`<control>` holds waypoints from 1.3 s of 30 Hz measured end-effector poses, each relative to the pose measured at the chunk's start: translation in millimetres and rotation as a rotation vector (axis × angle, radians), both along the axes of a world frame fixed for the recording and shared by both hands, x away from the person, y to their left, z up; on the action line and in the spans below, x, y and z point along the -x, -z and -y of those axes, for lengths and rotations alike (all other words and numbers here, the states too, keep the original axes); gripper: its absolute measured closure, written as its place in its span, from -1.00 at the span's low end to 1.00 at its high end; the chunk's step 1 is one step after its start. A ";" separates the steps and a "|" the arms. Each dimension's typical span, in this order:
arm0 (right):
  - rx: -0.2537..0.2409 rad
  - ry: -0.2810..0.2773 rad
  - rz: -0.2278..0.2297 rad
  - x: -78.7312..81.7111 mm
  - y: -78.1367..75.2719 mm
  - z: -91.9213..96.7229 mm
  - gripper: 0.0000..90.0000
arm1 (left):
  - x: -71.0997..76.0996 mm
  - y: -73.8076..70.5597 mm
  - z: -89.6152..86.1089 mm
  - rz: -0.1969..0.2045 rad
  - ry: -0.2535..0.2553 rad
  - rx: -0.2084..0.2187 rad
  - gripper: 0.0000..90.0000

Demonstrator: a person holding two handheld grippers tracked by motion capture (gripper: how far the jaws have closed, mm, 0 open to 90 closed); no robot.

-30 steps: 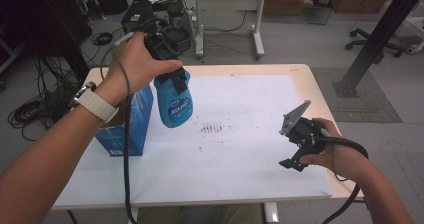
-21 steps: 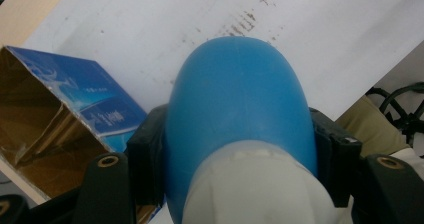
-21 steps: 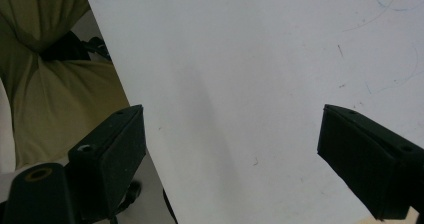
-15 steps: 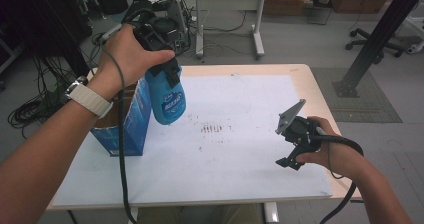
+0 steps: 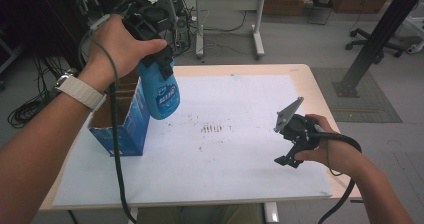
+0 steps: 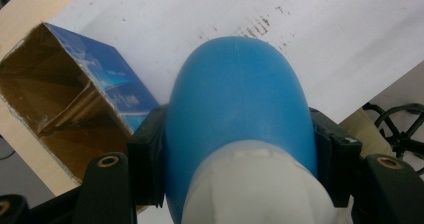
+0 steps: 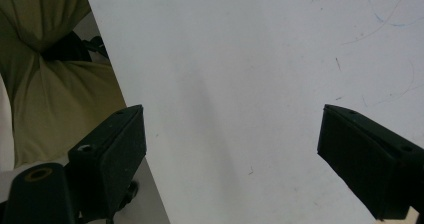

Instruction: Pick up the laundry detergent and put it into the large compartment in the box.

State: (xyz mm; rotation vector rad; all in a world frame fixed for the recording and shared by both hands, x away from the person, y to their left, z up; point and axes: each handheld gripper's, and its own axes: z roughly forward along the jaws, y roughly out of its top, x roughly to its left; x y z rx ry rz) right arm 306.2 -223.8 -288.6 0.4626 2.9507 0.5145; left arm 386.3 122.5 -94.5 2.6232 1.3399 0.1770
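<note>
Fingers point(image 6: 146, 171) of the left gripper point(image 5: 150, 31) clamp a blue bottle point(image 5: 161, 91) from both sides, just below its white upper part; in the left gripper view the black pads press flat against the blue wall on the left and on the right. The bottle hangs base-down from the grip, clear of the counter point(image 5: 320, 91), with its printed label facing the person. The left hand point(image 5: 117, 46) wraps the gripper body from above, a pale watch strap point(image 5: 80, 91) sits on the wrist, and the gripper's cable point(image 5: 116, 149) trails down past the counter's near edge.

Just beside and partly under the bottle stands an open cardboard box point(image 5: 122, 121) with blue printed sides and a bare brown inside; it rests near the counter's left edge. A white sheet point(image 5: 240, 159) covers most of the counter, with a small cluster of dark marks point(image 5: 212, 129) near its middle.

Fingers point(image 7: 372, 161) of the right gripper point(image 5: 295, 139) stand wide apart with nothing between them; the right gripper view shows bare white sheet in the gap. The right hand point(image 5: 327, 151) holds this gripper low over the right part of the sheet, well apart from the bottle and the box. Its grey three-cornered plate point(image 5: 289, 115) points up and away from the person.
</note>
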 end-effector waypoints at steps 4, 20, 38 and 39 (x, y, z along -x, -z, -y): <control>0.001 -0.005 0.002 -0.9 -1.9 -0.9 -0.73 | 0.0 -5.7 -5.8 0.007 -0.042 0.003 -0.17; -0.008 -0.021 0.008 -2.8 -4.7 -3.7 -0.73 | 0.0 -24.9 -26.2 0.019 -0.161 -0.001 -0.17; -0.006 -0.026 0.008 -2.3 -3.2 -2.9 -0.73 | 1.8 -43.6 -54.4 0.029 -0.288 0.016 -0.17; -0.007 -0.026 0.008 -2.2 -3.3 -3.2 -0.73 | 2.0 -44.4 -56.7 0.030 -0.295 0.015 -0.17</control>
